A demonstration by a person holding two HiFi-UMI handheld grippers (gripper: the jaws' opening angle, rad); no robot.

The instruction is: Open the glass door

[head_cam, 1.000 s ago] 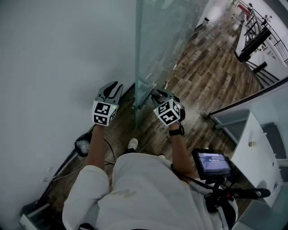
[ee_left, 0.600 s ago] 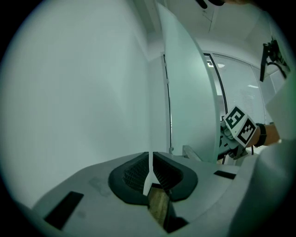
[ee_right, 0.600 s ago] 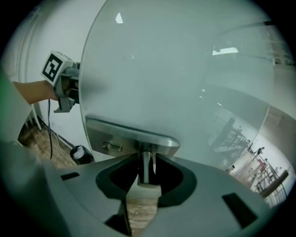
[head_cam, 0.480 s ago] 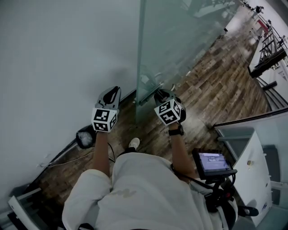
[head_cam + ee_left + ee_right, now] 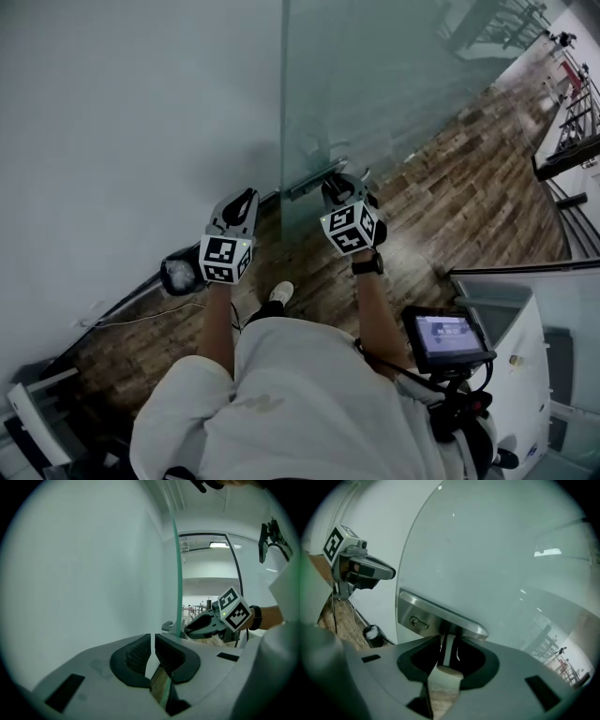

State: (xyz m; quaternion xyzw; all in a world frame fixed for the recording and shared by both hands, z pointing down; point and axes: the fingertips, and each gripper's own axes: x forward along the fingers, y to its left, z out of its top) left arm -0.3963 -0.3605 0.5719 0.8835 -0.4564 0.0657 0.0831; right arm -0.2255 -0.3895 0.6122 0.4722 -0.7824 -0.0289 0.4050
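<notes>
The glass door stands on edge ahead of me, its green edge running up the left gripper view. Its steel lever handle juts from a lock plate with a keyhole. My right gripper sits at the handle, and its pads are shut on the handle's neck. My left gripper hangs left of the door edge by the white wall. Its jaws have just been closing and now stand shut, with nothing between them.
A white wall fills the left. On the wooden floor below it lie a round black object and a thin cable. A screen hangs at the person's waist, beside a white counter. One shoe shows below the grippers.
The left gripper's jaws went from wide apart to shut. Both grippers sank a little in the head view. The right one stayed at the handle.
</notes>
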